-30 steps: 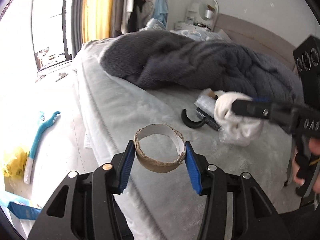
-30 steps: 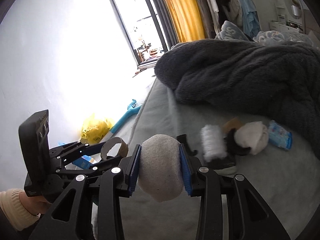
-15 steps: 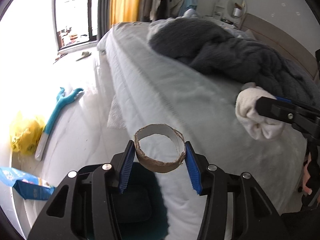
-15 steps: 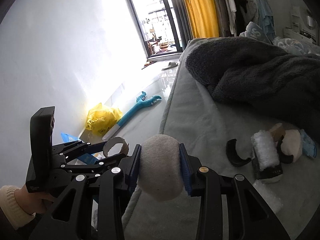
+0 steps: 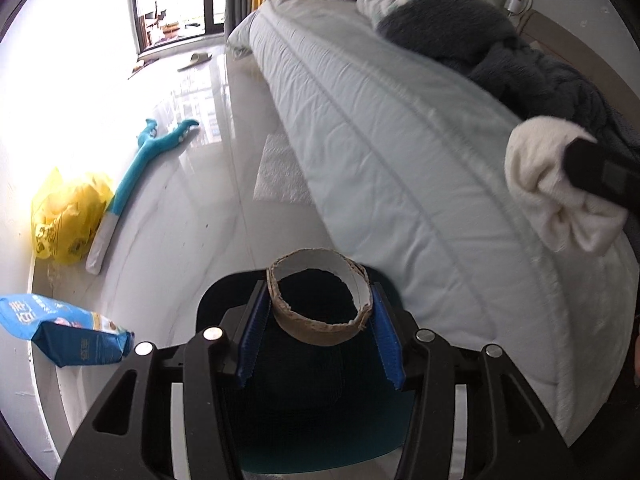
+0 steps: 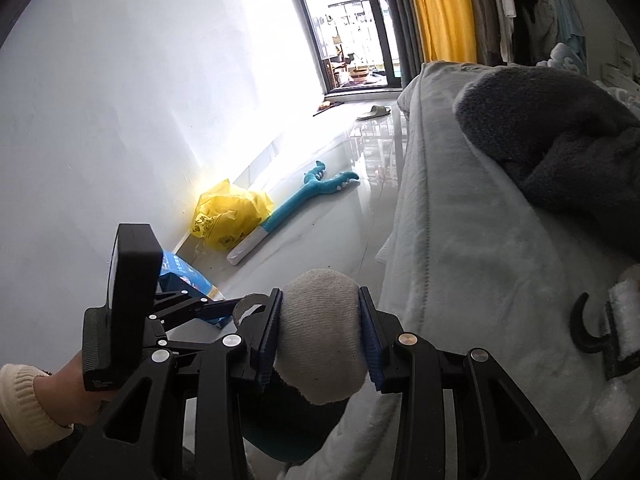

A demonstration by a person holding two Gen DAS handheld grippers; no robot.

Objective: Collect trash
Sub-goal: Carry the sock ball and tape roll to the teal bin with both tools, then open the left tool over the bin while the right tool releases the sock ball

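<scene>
L gripper (image 5: 320,334): clamps cardboard ring (image 5: 319,300) over bin (image 5: 320,432), for drop.
R gripper (image 6: 318,334): pinches sock wad (image 6: 320,328) nr bin, next in.

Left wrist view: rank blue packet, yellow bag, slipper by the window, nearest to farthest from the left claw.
From the left claw, shut on the cardboard ring:
1. Blue packet, on the floor, low left.
2. Yellow bag, against the wall, further left.
3. Slipper, far up the floor by the window.

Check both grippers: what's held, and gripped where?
Left gripper pinches a cardboard ring across its outer sides, opening facing up. Right gripper squeezes a balled whitish sock across its middle.
</scene>
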